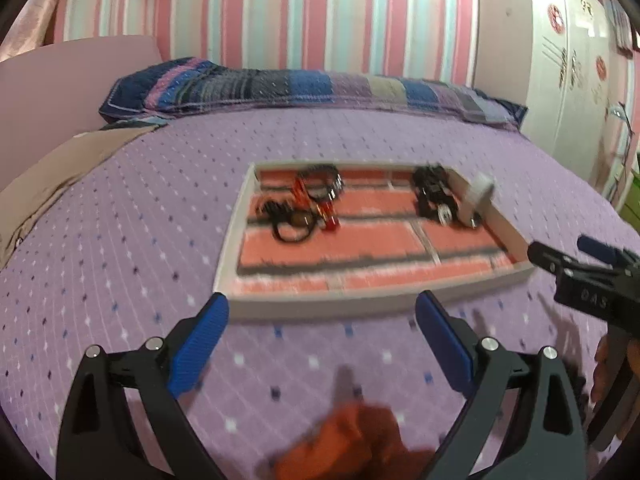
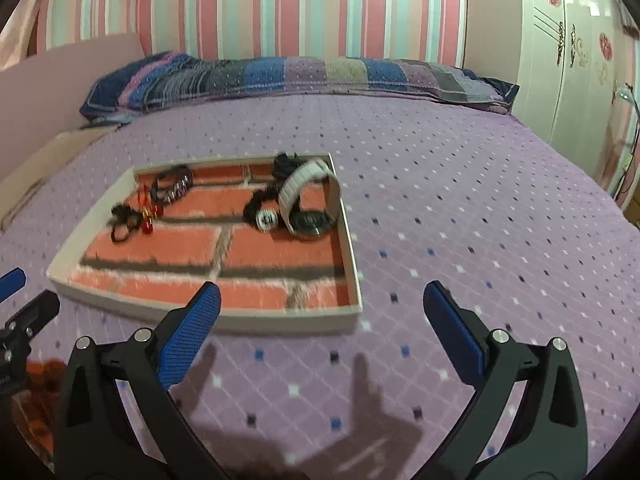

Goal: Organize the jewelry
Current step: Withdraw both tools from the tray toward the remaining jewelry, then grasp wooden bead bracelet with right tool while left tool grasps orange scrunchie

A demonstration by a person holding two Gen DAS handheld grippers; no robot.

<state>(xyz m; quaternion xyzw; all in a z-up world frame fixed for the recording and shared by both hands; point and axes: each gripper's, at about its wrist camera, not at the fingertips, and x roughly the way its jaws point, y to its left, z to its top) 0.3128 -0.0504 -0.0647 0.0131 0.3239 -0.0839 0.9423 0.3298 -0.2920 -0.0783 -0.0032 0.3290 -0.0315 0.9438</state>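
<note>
Nearest, both grippers hover low over the purple dotted bedspread [image 2: 440, 208], each with its blue-padded jaws spread wide and gripping nothing. In the left wrist view the left gripper [image 1: 322, 320] sits just short of the tray's near rim, with a blurred orange object [image 1: 352, 444] lying on the bed beneath it; what that object is cannot be told. The right gripper [image 2: 322, 312] has one finger over the tray's near wall and the other over bare bedspread to the right.

Beyond them lies the shallow white-walled tray [image 2: 352, 240], its floor printed like red brick. On its left part rests a tangle of dark bracelets [image 2: 172, 186] with small red pieces [image 2: 148, 220] beside them. On its right part, close to the right wall, a watch with a white strap [image 2: 304, 192] lies touching a dark beaded piece [image 2: 260, 202], possibly another bracelet.

Farther back, a striped pillow [image 2: 280, 74] runs across the head of the bed, below a wall of pink, white and pale blue stripes [image 2: 280, 4]. A white wardrobe [image 2: 580, 60] with decals stands on the right.
</note>
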